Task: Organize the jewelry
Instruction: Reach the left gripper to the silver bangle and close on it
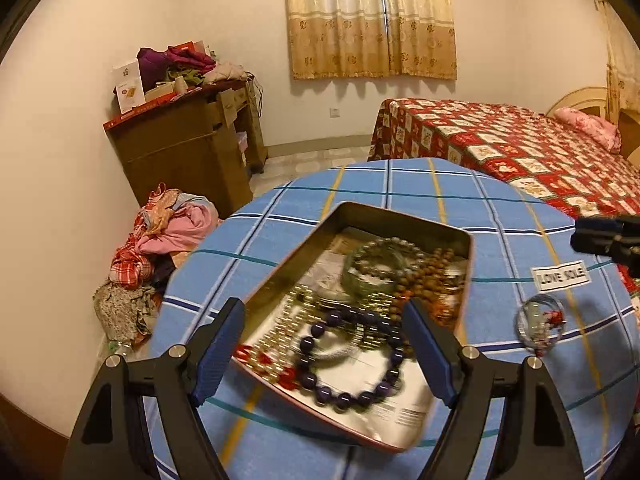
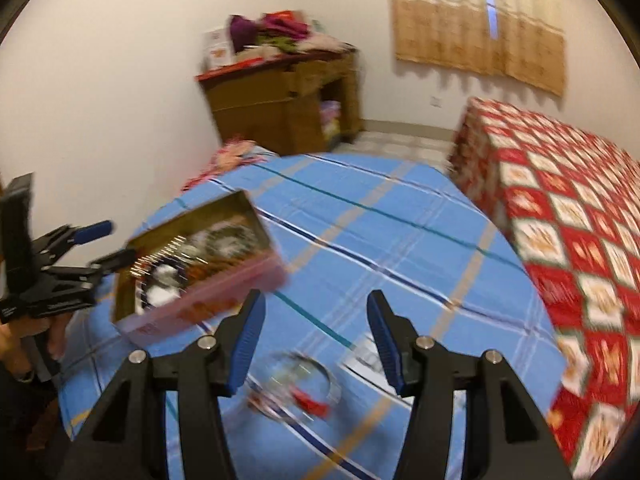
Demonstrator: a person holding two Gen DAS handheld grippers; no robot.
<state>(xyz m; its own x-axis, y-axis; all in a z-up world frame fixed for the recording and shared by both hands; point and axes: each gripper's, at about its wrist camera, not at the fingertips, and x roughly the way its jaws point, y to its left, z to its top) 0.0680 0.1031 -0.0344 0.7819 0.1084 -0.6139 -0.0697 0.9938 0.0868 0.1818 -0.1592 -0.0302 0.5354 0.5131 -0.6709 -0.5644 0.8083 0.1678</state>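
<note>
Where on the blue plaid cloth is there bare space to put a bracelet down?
Bare cloth lies beyond the rectangular metal tin, toward the red patterned bed, and between the tin and the silver bangle with red charm. Inside the tin is crowded: purple bead bracelet, brown beads, chains.

A shallow tin holds a purple bead bracelet, brown beads and gold chains. A clear bangle with red charms lies at its 3 o'clock.

Red quilted bed, curtain (drawn), cabinet
</note>
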